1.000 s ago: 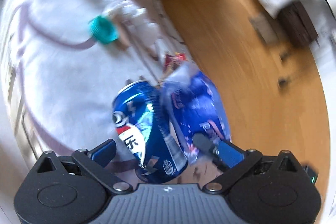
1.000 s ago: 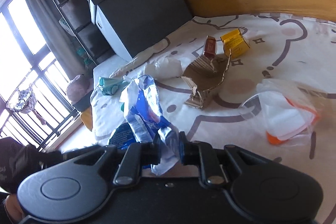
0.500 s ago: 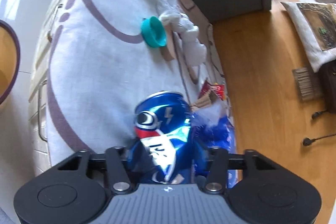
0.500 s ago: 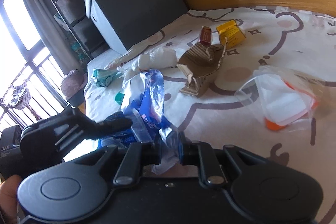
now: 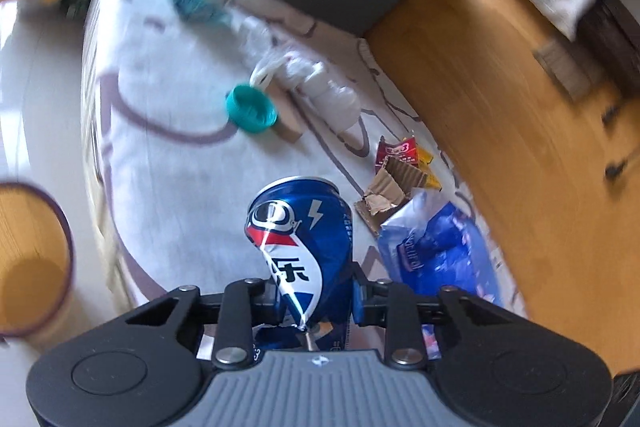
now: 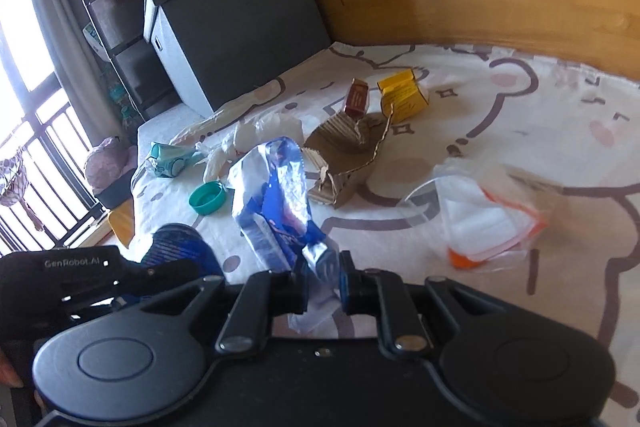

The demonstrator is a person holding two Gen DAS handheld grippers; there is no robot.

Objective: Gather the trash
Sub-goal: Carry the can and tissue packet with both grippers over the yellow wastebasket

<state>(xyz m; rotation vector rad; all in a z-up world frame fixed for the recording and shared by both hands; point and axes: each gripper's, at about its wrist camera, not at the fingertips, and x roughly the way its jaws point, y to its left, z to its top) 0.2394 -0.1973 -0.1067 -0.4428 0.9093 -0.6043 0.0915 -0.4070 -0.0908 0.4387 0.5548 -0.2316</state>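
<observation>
A dented blue soda can (image 5: 304,243) stands between the fingers of my left gripper (image 5: 316,301), whose jaws are closing and press on its crushed sides, lifted off the white printed sheet (image 5: 160,155). My right gripper (image 6: 323,285) is shut on a crumpled blue and white plastic wrapper (image 6: 276,203), which also shows at the right of the left wrist view as the wrapper (image 5: 436,247). The can (image 6: 176,247) and the left gripper's black body (image 6: 72,283) appear at lower left in the right wrist view.
On the sheet lie a teal cap (image 6: 207,199), torn cardboard (image 6: 348,155), a yellow box (image 6: 404,99), a red packet (image 6: 357,99), white tissue wads (image 6: 256,135), a teal wrapper (image 6: 168,161) and a clear bag (image 6: 488,219). A grey bin (image 6: 236,39) stands behind. A round basket (image 5: 28,259) sits lower left.
My left gripper closed from wide open onto the blue can, crushing its sides, and rose with it. The right gripper kept its hold on the wrapper and barely moved.
</observation>
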